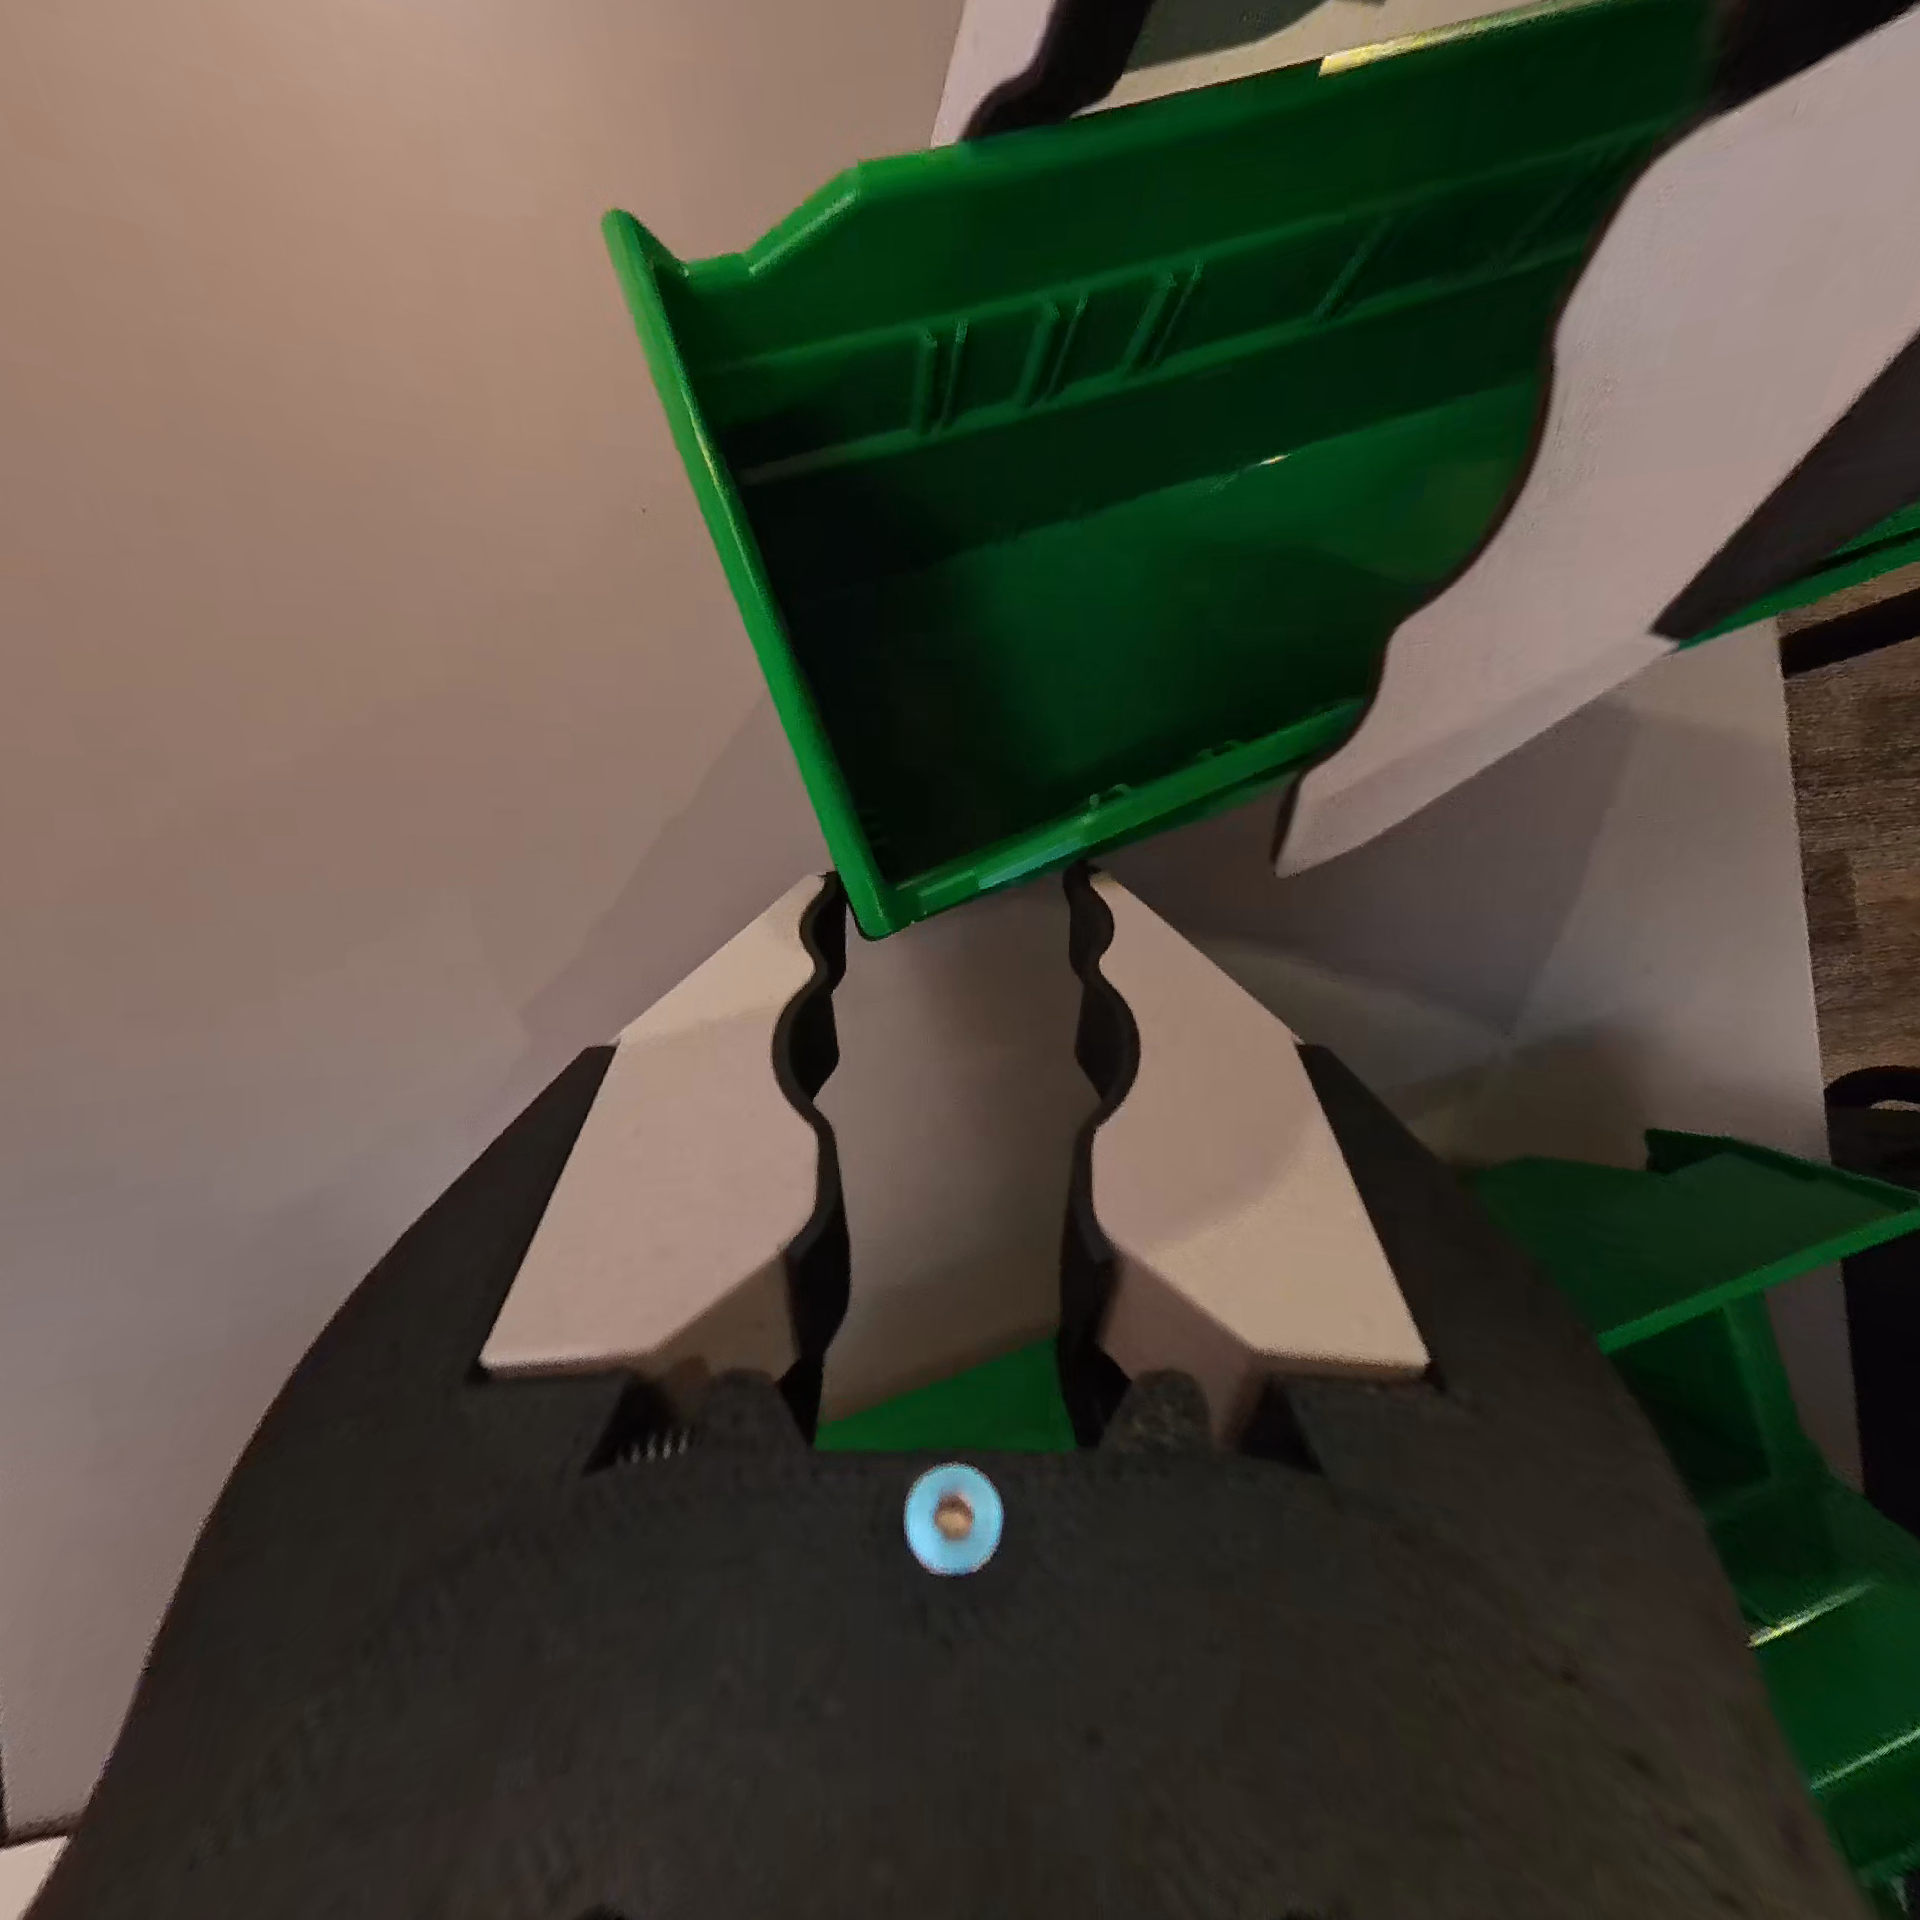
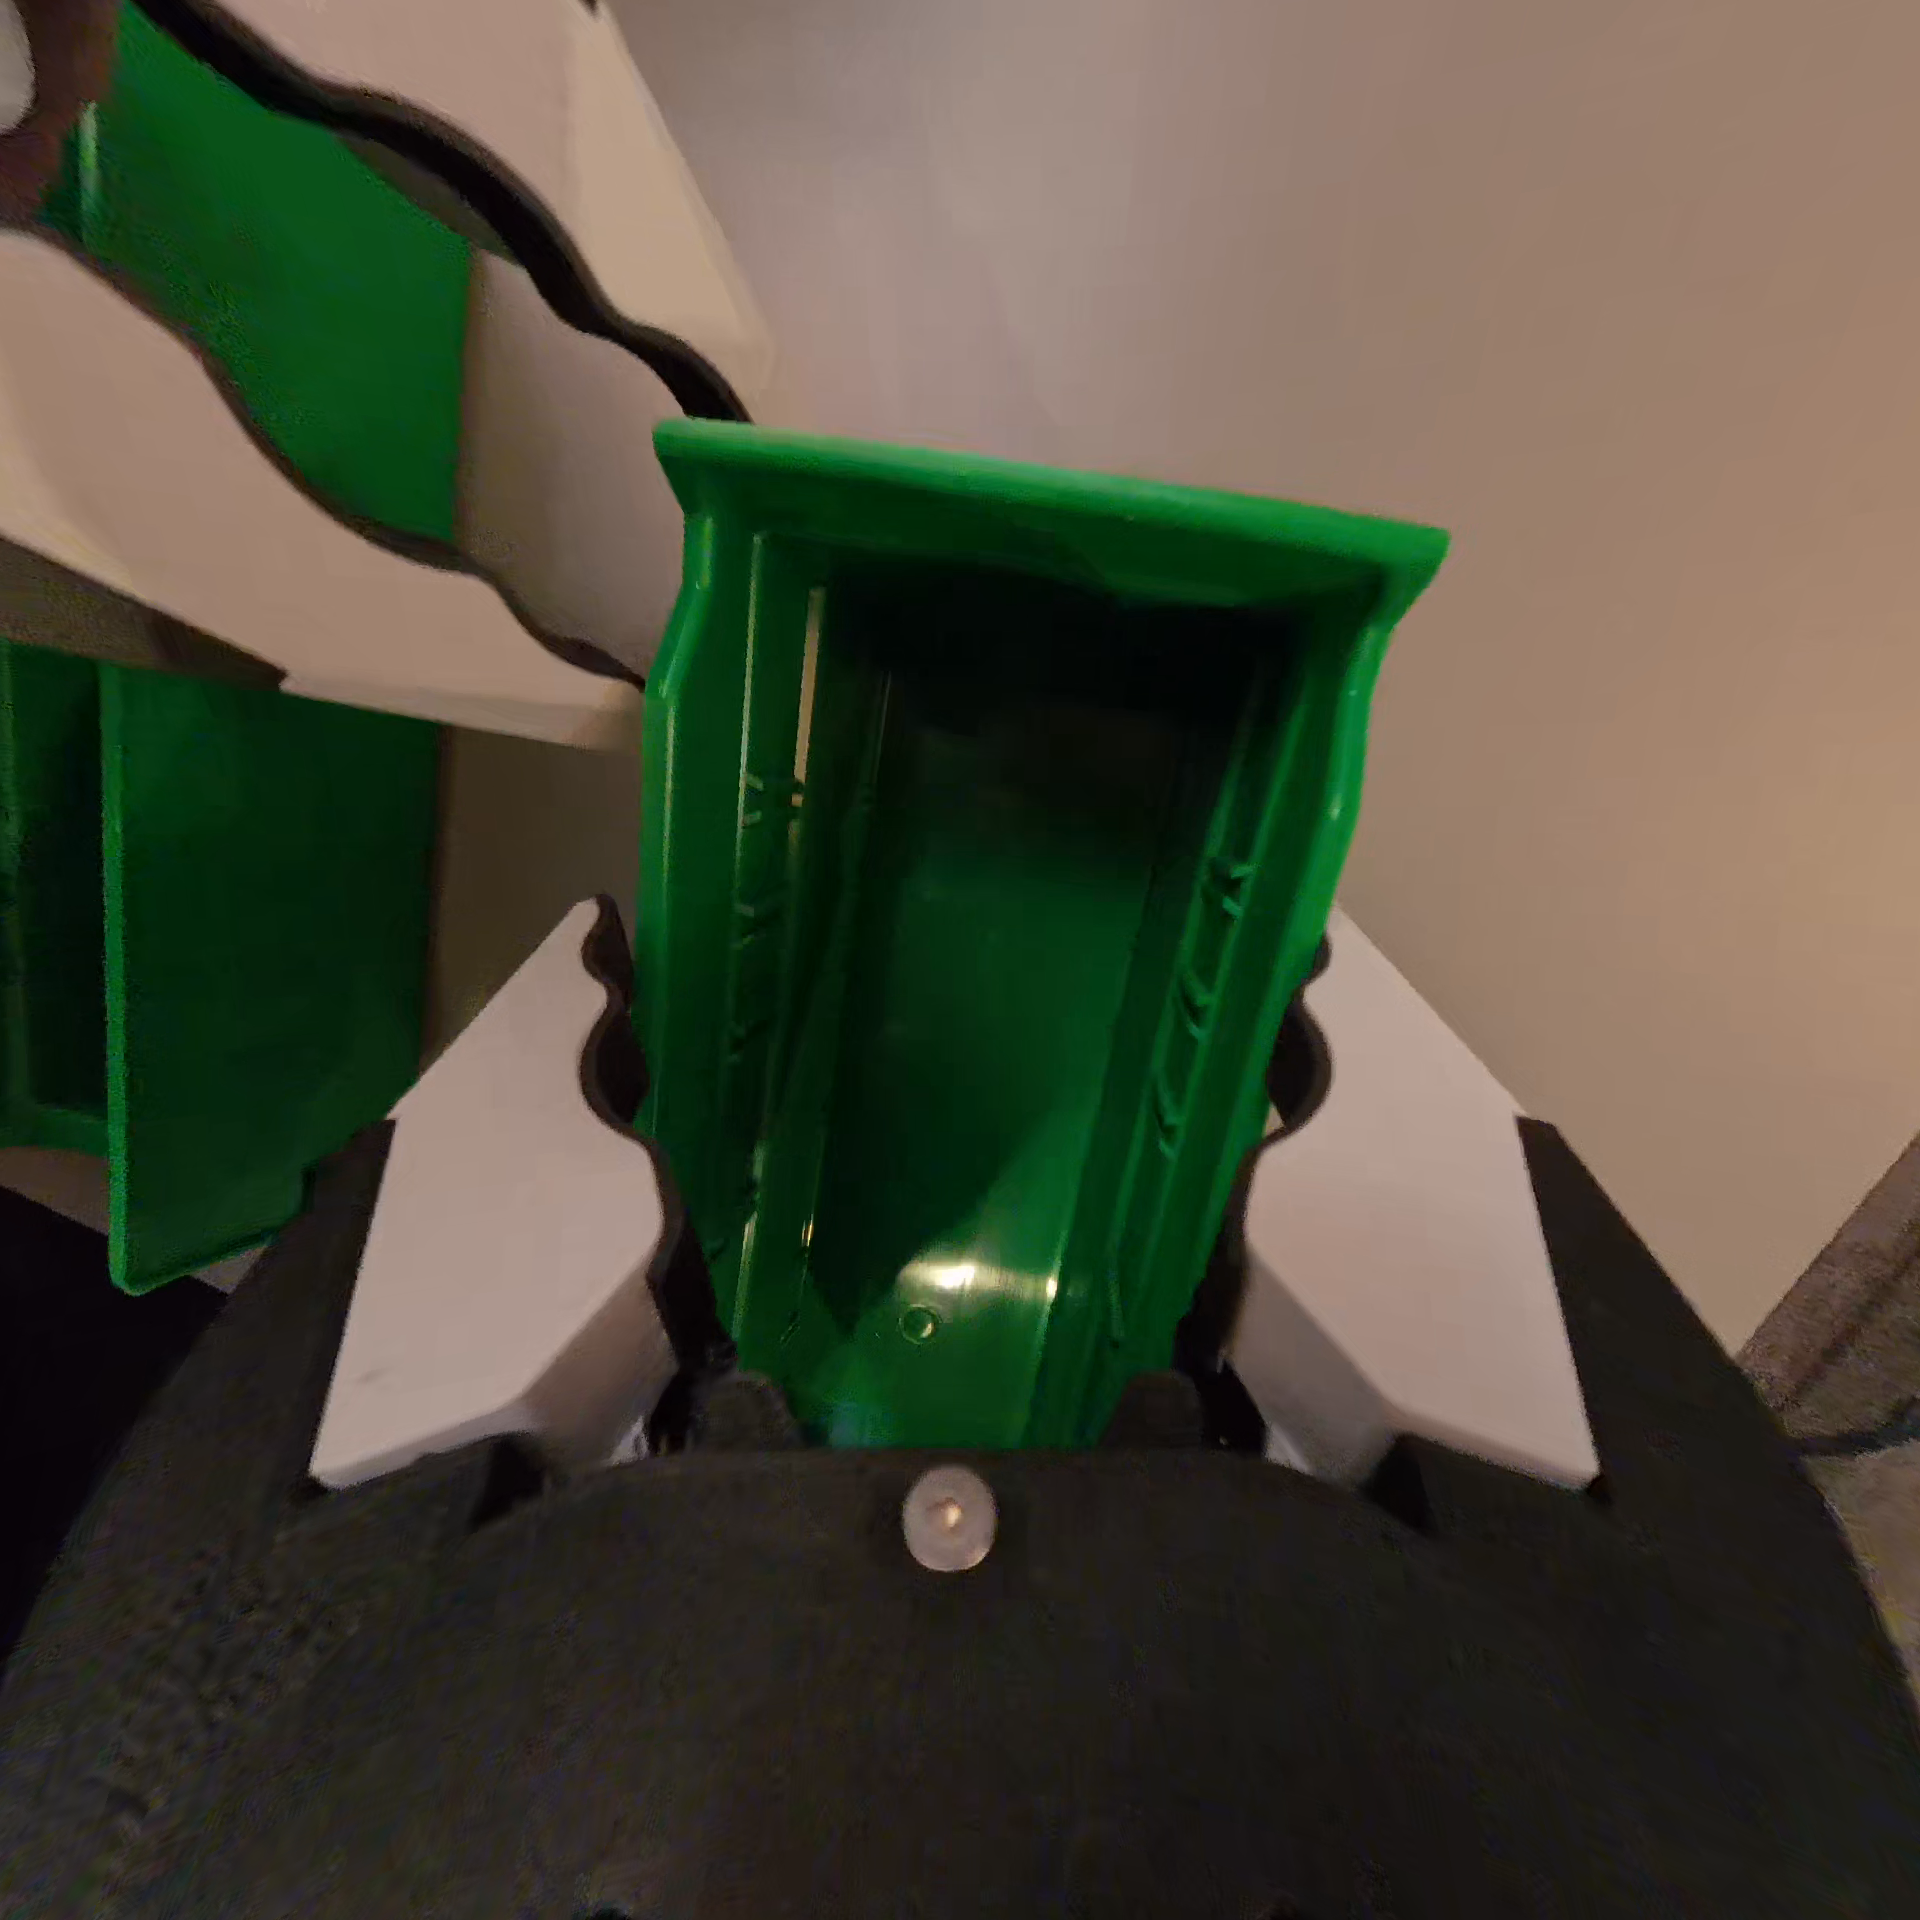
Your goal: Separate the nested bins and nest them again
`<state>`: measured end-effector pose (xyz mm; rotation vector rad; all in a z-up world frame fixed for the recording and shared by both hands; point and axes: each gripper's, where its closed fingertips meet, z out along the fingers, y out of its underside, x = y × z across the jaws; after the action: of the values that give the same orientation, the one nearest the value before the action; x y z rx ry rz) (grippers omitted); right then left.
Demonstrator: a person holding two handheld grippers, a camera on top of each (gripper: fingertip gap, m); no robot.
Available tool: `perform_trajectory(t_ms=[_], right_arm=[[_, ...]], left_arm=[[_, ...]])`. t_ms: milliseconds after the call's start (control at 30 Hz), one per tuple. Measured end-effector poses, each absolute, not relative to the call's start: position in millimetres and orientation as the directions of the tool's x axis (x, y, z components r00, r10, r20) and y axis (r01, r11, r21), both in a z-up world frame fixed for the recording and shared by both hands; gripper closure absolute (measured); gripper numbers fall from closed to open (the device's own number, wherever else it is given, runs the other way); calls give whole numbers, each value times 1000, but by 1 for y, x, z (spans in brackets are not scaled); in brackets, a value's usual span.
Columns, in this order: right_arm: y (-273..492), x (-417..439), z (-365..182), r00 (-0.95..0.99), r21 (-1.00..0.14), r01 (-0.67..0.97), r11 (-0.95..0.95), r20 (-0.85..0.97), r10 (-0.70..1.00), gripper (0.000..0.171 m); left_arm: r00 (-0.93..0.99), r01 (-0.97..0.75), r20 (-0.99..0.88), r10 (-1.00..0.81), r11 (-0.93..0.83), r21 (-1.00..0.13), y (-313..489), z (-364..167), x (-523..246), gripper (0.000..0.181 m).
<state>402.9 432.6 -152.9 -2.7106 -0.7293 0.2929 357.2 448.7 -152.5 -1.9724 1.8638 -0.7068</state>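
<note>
The right gripper [image 2: 961, 1049] clenches the upper bin [image 2: 997, 935]; the left gripper's [image 1: 951, 997] parted fingers should steady the lower bin [image 1: 1704, 1257] beneath it.

The right gripper [image 2: 961, 940] covers the lower side walls of the green bin [image 2: 997, 935] between its fingers. Left of it, a second green bin [image 2: 270, 935] runs off the picture's edge, partly behind the blurred left gripper [image 2: 343, 436], whose grip cannot be told.

Two green ribbed plastic bins, separated — upper bin [image 1: 1091, 540] tilted in the air, open side showing; lower bin [image 1: 1704, 1247] beneath it.
</note>
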Motion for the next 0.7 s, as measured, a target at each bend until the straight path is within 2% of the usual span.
perform_trajectory(t_ms=[300, 700], right_arm=[[436, 402, -148, 853, -402, 425, -811, -122, 507, 62], [436, 402, -144, 869, -500, 349, -793, -145, 474, 66]], left_arm=[[25, -828, 131, -991, -94, -553, 452, -154, 356, 141], [18, -828, 165, -986, -107, -550, 450, -154, 357, 144]])
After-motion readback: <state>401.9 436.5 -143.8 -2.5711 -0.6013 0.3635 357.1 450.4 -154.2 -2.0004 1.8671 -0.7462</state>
